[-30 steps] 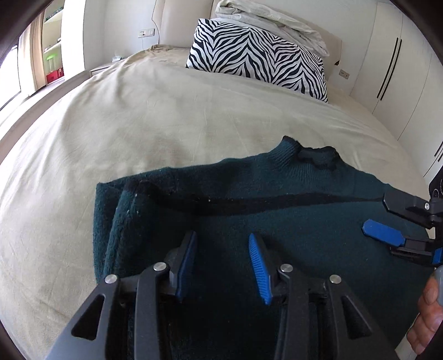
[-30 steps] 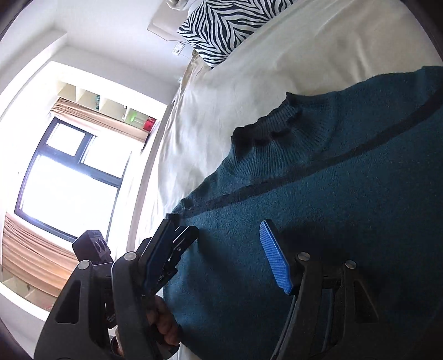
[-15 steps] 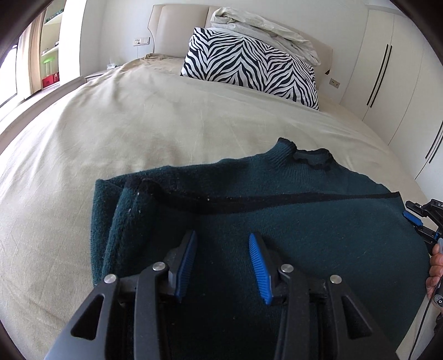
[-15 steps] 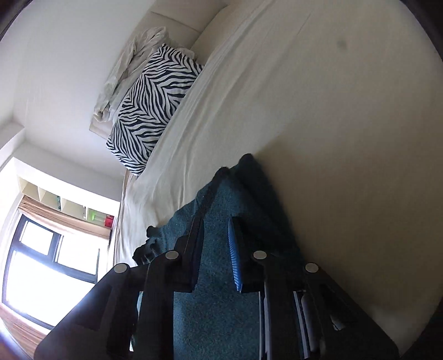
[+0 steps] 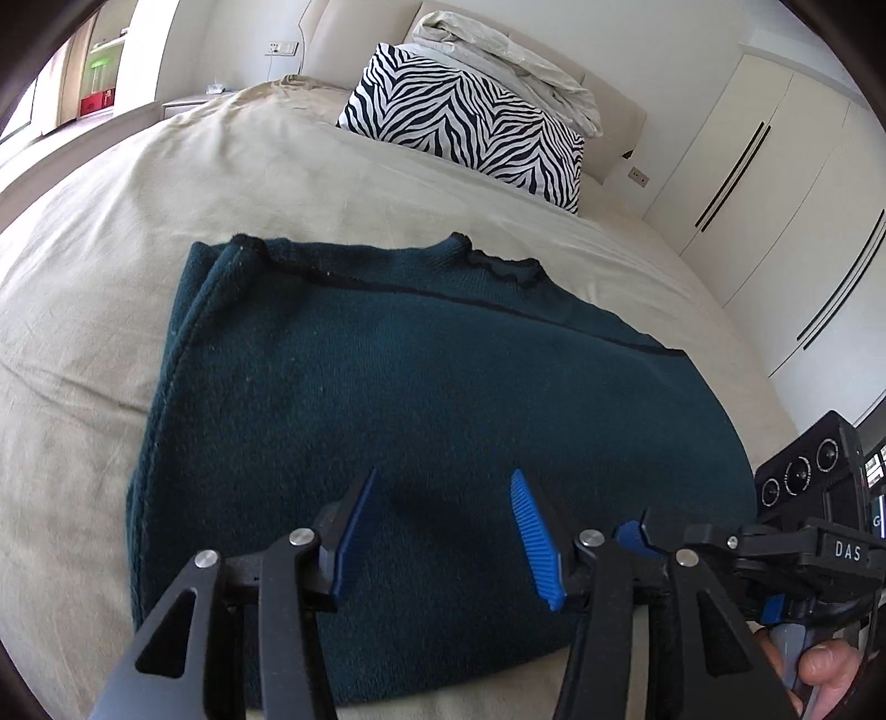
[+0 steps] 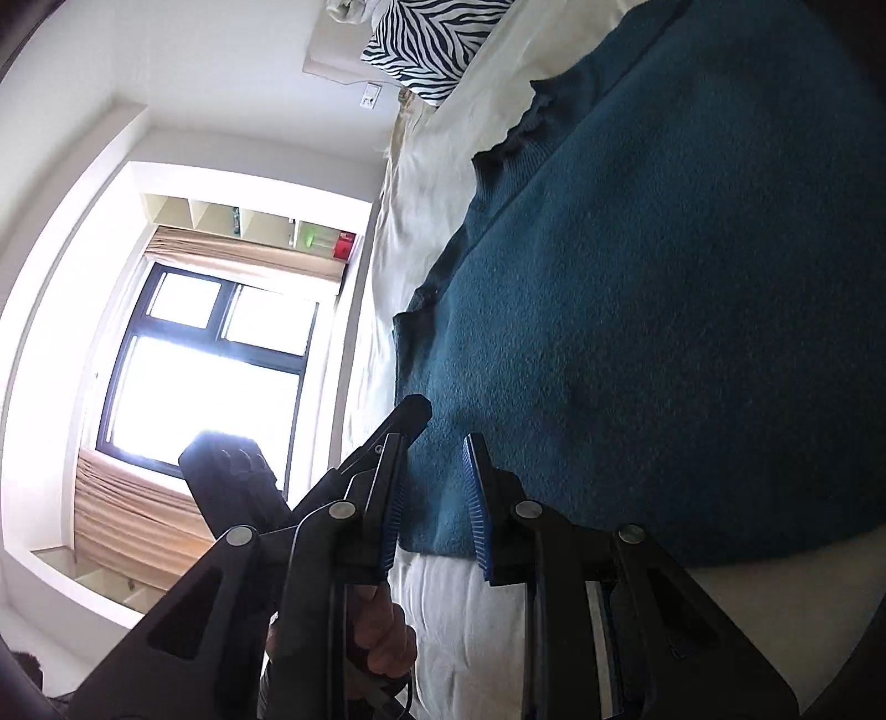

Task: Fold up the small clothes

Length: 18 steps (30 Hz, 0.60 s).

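A dark teal sweater (image 5: 432, 387) with a thin black stripe lies flat on the beige bed (image 5: 166, 221), collar away from me and its left side folded in. My left gripper (image 5: 443, 531) hovers over the near hem with its jaws opening; nothing is pinched between its blue pads. My right gripper (image 5: 637, 534) comes in from the right beside it, held by a hand (image 5: 825, 670). In the right wrist view the right gripper (image 6: 434, 498) stands over the sweater (image 6: 664, 304) at its near corner. Its jaws are narrow, and flat fabric shows in the gap.
A zebra-striped pillow (image 5: 470, 127) leans on the headboard with rumpled bedding (image 5: 498, 50) on top. White wardrobe doors (image 5: 775, 166) line the right side. A bright window (image 6: 205, 376) with curtains is beyond the bed's far side.
The left gripper pulled back toward the near hem and its jaws widened. The right gripper narrowed its jaws and swung from the sweater's shoulder edge to the near corner, beside the left gripper.
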{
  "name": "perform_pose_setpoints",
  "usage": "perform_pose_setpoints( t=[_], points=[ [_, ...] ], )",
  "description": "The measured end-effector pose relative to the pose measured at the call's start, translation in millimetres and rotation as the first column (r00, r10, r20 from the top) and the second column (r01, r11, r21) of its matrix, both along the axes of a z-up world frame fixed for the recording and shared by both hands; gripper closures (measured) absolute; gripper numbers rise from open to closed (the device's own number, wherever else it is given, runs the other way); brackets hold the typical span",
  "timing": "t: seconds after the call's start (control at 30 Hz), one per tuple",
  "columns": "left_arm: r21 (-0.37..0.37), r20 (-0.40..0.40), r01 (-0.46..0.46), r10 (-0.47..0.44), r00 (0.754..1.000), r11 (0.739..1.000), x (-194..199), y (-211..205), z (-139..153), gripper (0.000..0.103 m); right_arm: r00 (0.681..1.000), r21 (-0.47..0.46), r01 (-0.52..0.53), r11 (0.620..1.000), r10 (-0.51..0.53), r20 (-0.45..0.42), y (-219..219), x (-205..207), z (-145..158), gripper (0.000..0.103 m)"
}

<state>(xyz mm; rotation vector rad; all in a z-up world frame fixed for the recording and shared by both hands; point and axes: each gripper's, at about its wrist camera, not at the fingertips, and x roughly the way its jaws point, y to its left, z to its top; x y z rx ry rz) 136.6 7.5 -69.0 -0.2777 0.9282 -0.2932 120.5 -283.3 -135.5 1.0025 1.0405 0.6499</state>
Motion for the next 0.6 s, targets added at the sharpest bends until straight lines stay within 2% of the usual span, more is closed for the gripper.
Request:
perform_pose_setpoints(
  t=[0.07, 0.13, 0.2, 0.3, 0.37, 0.5, 0.57, 0.6],
  points=[
    [0.015, -0.03, -0.006, 0.006, 1.0, 1.0, -10, 2, -21, 0.055, 0.996, -0.022, 0.052, 0.998, -0.053, -0.072, -12, -5, -22, 0.083],
    [0.0, -0.005, -0.006, 0.006, 1.0, 1.0, -18, 10, -19, 0.057, 0.99, 0.004, 0.127, 0.992, -0.126, -0.064, -39, -17, -27, 0.083],
    [-0.006, -0.013, -0.013, 0.013, 1.0, 1.0, -21, 18, -16, 0.057, 0.973, -0.016, 0.226, 0.974, -0.226, -0.043, -73, -27, -25, 0.083],
    [-0.006, -0.011, -0.026, 0.026, 1.0, 1.0, -25, 30, -16, 0.06, 0.924, 0.003, 0.379, 0.925, -0.378, -0.048, -130, -40, -28, 0.084],
    [-0.019, -0.006, -0.032, 0.032, 0.999, 0.999, -32, 37, -16, 0.061, 0.888, -0.019, 0.458, 0.889, -0.458, -0.026, -161, -53, -24, 0.084],
    [-0.02, 0.004, -0.06, 0.06, 0.998, 0.998, -46, 52, -14, 0.061, 0.815, -0.087, 0.577, 0.812, -0.58, -0.003, -199, -80, -11, 0.084],
    [-0.029, 0.0, -0.088, 0.088, 0.996, 0.996, -52, 60, -9, 0.061, 0.777, -0.085, 0.626, 0.775, -0.629, -0.014, -213, -92, -5, 0.083],
    [-0.031, 0.001, -0.098, 0.098, 0.995, 0.995, -53, 62, -4, 0.061, 0.77, -0.073, 0.636, 0.768, -0.638, -0.015, -214, -96, -1, 0.083]
  ],
)
